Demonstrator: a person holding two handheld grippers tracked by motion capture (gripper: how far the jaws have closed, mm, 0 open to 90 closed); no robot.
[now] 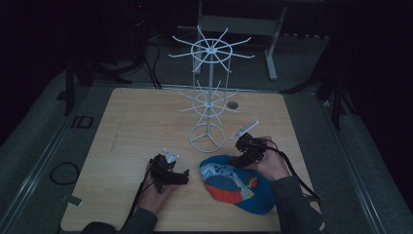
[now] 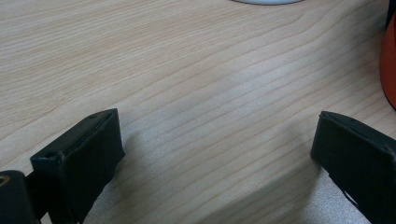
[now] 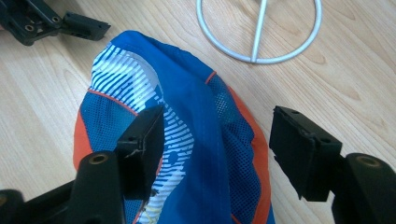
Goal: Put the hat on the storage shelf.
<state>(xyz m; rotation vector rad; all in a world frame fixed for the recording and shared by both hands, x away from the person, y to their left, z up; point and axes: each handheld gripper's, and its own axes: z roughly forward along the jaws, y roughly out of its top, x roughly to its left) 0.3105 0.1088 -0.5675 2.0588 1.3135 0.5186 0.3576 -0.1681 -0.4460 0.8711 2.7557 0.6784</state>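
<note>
Your right claw [image 3: 217, 154] is the one placed for the next move: its jaws stand apart, straddling a raised ridge of the blue and orange cap [image 3: 187, 140], which lies on the desk [image 1: 146, 122] near the front edge, a little right of centre. In the right gripper view the fold of fabric runs straight away from you between the two jaws, so its long axis lines up with the claw and closing should pinch it across the narrow way. One jaw sits over the striped panel; the other hangs beside the orange edge, not yet touching as far as I can tell.

Your left claw [image 1: 176, 176] rests low on the desk just left of the cap, jaws wide apart with bare wood between them. The white wire hat stand [image 1: 208, 92] is directly behind the cap, its ring base close by.
</note>
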